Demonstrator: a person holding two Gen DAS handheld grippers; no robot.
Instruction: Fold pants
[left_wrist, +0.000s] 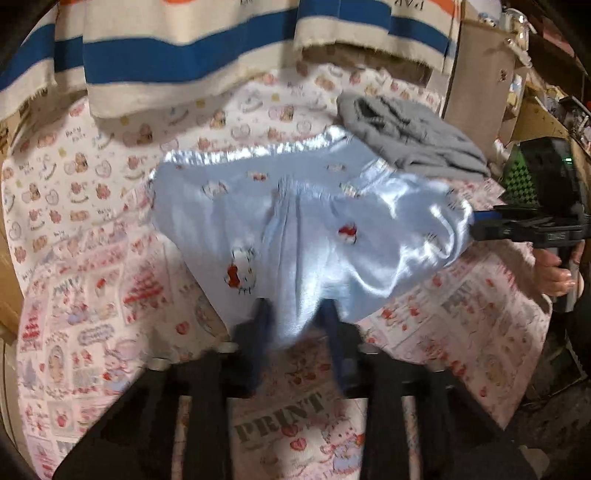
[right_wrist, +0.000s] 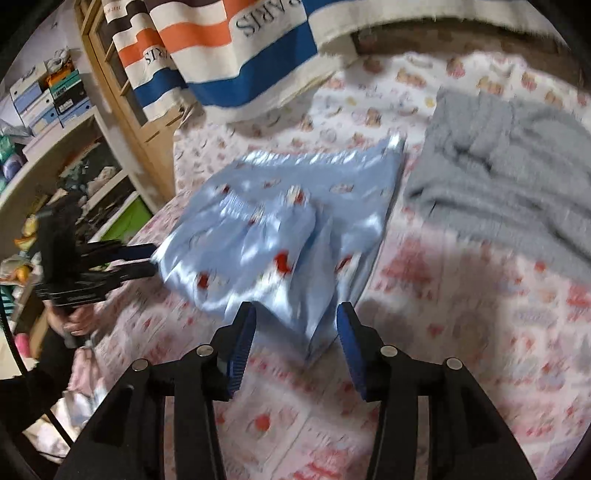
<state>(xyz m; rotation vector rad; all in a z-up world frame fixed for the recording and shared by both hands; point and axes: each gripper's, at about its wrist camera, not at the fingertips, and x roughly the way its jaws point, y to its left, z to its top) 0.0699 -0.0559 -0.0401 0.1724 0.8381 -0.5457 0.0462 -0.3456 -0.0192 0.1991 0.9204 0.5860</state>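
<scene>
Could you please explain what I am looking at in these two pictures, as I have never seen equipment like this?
There is no robot here: a person holds a two-fingered claw in each hand, and each claw carries a wide-angle camera looking along its fingers. One picture comes from the left claw, the other from the right claw. On a printed bedsheet lie shiny light blue pants, with a grey garment beside them. The left claw appears to pinch the pants' near edge; the right claw's fingers stand apart around a corner, not pressing it.
</scene>
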